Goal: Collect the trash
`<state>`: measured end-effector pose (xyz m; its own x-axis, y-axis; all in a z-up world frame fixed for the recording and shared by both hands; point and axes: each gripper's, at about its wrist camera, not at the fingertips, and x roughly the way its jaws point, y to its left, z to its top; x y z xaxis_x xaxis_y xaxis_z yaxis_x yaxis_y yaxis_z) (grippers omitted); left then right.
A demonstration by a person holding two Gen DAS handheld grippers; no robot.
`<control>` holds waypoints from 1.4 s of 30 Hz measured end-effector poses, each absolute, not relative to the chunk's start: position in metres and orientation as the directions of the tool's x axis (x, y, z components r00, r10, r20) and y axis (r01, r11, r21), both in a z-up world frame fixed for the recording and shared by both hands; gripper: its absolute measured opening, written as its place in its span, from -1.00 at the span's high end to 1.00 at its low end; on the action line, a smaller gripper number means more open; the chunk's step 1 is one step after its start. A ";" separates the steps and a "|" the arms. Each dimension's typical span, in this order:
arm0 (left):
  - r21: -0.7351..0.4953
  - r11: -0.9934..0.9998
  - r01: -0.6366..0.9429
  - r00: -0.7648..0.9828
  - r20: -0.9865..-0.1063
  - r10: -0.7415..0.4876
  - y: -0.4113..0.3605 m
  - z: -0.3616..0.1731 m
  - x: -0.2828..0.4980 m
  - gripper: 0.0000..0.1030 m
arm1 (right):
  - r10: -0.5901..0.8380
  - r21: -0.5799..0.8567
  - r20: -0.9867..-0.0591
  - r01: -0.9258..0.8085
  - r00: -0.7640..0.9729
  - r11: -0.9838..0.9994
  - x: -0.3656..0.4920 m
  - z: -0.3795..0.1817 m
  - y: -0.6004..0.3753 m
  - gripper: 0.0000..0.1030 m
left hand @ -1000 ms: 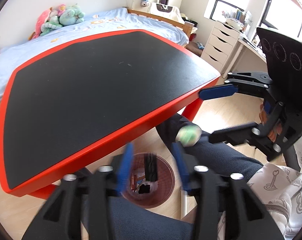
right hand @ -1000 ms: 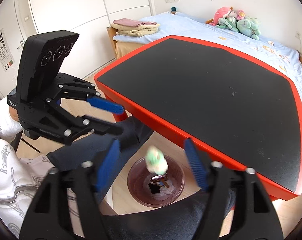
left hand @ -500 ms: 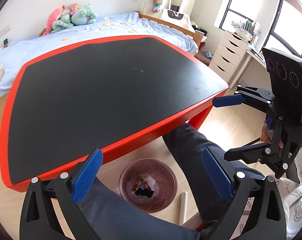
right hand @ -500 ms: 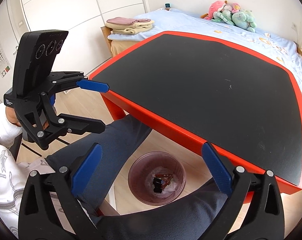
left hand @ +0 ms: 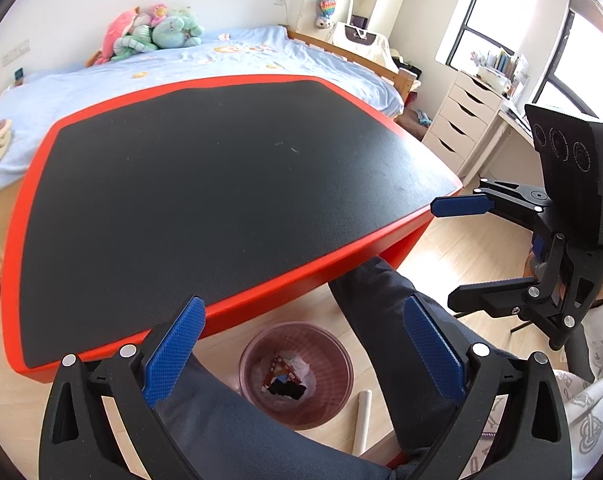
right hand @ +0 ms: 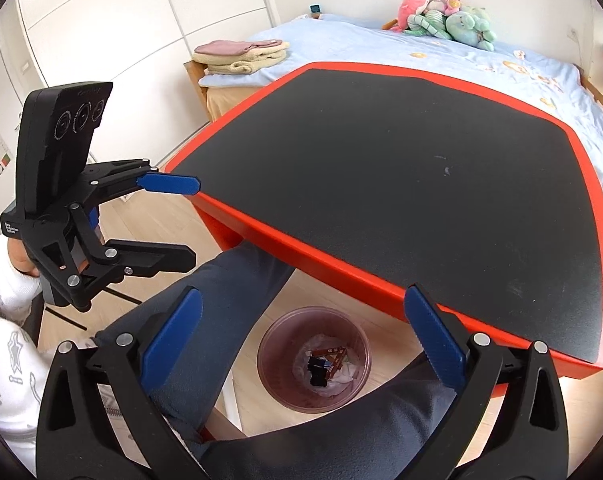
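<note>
A round translucent pink trash bin (left hand: 296, 372) stands on the wood floor under the table's near edge, between the person's legs; it also shows in the right wrist view (right hand: 314, 359). It holds crumpled paper, wrappers and a dark item. My left gripper (left hand: 301, 344) is open and empty above the bin; it also shows from the side in the right wrist view (right hand: 189, 220). My right gripper (right hand: 301, 336) is open and empty above the bin; it shows in the left wrist view (left hand: 453, 252). No trash shows on the black tabletop (left hand: 221, 176).
The red-edged black table (right hand: 381, 272) fills the middle of both views. The person's dark-trousered legs (left hand: 381, 304) flank the bin. A white tube (left hand: 361, 416) lies on the floor beside it. A bed with plush toys (left hand: 153, 32) stands behind; white drawers (left hand: 465, 120) at right.
A second ago both grippers were narrower and a green-white crumpled piece was dropping from them toward the bin. Both now stand wide open and higher, and the piece is no longer in the air.
</note>
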<state>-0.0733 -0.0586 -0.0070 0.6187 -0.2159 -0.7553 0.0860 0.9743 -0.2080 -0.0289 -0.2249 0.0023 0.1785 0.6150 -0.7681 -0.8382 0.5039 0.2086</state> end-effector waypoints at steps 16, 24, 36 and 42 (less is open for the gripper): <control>-0.156 0.988 -0.011 0.705 -0.702 -0.103 -0.023 0.026 -0.030 -0.85 | 0.615 0.150 -0.721 -0.794 0.320 0.589 0.026 0.040 -0.202 -0.95; -0.111 0.991 -0.079 0.715 -0.699 -0.021 -0.004 0.032 0.000 -0.86 | 0.587 0.112 -0.714 -0.765 0.381 0.634 0.061 0.046 -0.188 -0.95; -0.121 0.987 -0.102 0.705 -0.709 -0.014 0.002 0.031 0.028 -0.88 | 0.569 0.100 -0.708 -0.738 0.419 0.667 0.080 0.047 -0.181 -0.95; -0.114 0.988 -0.108 0.711 -0.703 -0.004 -0.001 0.029 0.028 -0.88 | 0.569 0.101 -0.706 -0.736 0.421 0.669 0.080 0.047 -0.183 -0.95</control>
<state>0.0281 -0.0013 0.0295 0.7107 -0.0036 -0.7035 -0.1077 0.9876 -0.1139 0.0800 -0.1828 0.0468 0.4207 0.5693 -0.7063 -0.7362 0.6692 0.1009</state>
